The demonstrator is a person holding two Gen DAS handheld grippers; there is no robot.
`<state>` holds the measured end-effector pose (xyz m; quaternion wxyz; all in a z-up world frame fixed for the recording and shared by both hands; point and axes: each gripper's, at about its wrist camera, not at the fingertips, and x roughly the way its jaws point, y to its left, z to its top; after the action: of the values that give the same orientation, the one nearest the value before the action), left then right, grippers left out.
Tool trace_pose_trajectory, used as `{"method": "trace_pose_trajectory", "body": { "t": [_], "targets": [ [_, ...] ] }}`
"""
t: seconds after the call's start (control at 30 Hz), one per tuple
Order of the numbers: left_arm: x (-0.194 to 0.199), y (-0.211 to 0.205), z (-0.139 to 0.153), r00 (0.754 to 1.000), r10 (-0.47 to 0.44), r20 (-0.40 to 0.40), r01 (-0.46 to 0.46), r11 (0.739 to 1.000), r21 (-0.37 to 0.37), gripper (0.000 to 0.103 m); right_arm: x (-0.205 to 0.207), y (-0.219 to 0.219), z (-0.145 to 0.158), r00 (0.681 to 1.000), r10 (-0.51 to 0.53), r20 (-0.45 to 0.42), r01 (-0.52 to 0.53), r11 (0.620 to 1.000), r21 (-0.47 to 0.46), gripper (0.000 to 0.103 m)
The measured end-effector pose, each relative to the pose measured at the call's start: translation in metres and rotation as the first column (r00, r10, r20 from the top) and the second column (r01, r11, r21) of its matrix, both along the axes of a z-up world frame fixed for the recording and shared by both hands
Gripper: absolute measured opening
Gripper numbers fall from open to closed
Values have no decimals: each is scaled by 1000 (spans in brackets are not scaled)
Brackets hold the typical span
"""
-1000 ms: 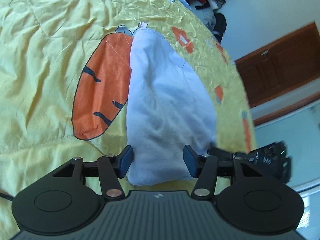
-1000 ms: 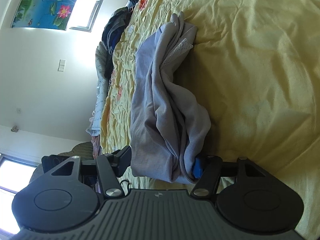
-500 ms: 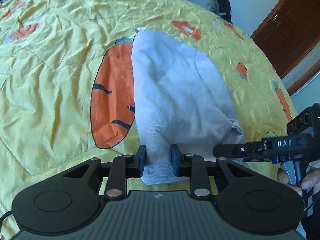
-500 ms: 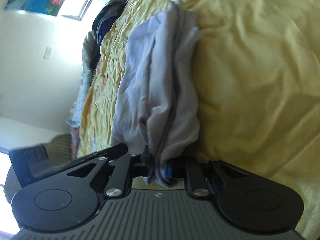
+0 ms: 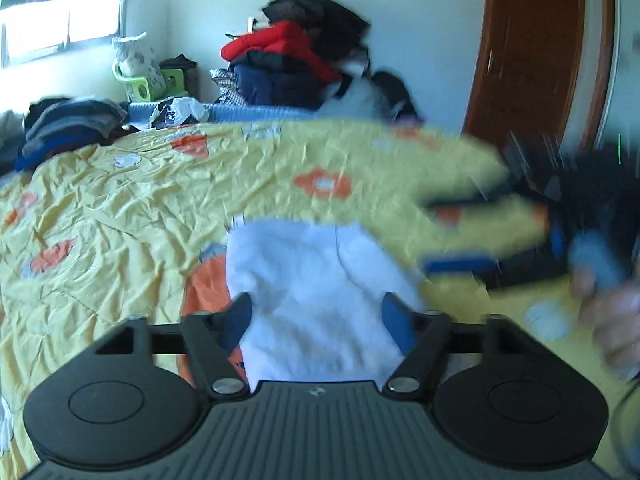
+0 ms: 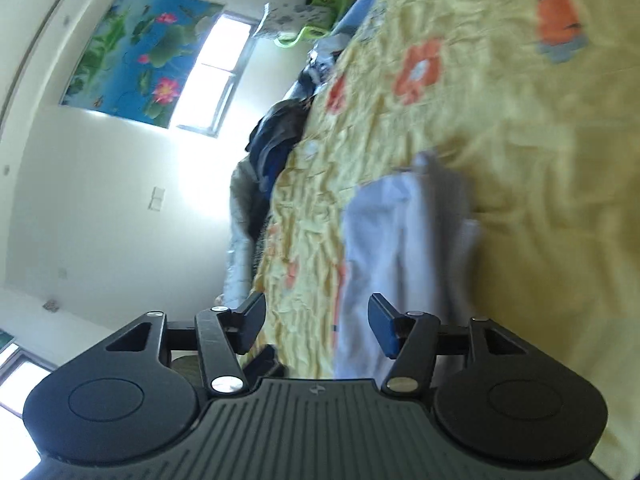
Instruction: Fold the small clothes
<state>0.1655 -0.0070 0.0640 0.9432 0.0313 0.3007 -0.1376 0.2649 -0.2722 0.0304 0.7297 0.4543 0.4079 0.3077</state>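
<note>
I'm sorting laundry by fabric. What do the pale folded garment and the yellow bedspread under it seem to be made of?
Pale garment: probably a soft cotton knit with a matte, slightly fuzzy surface; it lies in thick, limp layers. Blur hides the weave.
Yellow bedspread: likely a thin woven cotton or blend, matte, finely crinkled all over, printed with orange flowers.

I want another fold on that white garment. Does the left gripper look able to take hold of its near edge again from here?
Probably yes. The left gripper has its jaws opening, nothing pinched, with the white garment lying flat on the yellow bedspread just ahead. The right gripper hovers to one side, blurred, not blocking.
</note>
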Motion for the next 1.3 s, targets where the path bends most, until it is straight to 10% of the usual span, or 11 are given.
{"method": "trace_pose_trajectory", "body": {
  "t": [0.17,0.27,0.37,0.6,0.73,0.8,0.87,1.07,1.3],
  "targets": [
    [-2,-22,-45,996,-14,-85,21,996,88,74,38,45,-42,986,75,-146,-79,997,-26,62],
    [-11,-18,-56,999,-16,-35,18,997,73,74,35,47,-65,984,63,-166,-85,988,-127,9],
    [-7,-16,-54,998,-23,-58,26,998,57,75,36,34,-76,973,44,-225,-64,995,-80,4],
    [-10,-21,-25,997,-80,-18,80,997,5,80,38,61,-3,999,53,4,-52,986,-156,70],
    [5,-28,-48,992,-69,-107,75,996,48,81,66,89,-16,993,106,-58,-117,962,-248,70],
    [1,-24,-52,995,-71,-64,75,995,60,82,70,85,-38,990,93,-101,-118,953,-278,44],
    [-2,-17,-51,997,-48,-52,50,997,51,82,66,71,-45,991,71,-114,-97,964,-249,39],
    [-37,19,-23,994,109,16,-109,993,45,83,-7,36,7,996,-7,93,41,928,-371,68],
    [-85,42,-35,961,265,-72,-259,962,84,84,-143,40,0,966,44,256,158,682,-714,74]
  ]
}}
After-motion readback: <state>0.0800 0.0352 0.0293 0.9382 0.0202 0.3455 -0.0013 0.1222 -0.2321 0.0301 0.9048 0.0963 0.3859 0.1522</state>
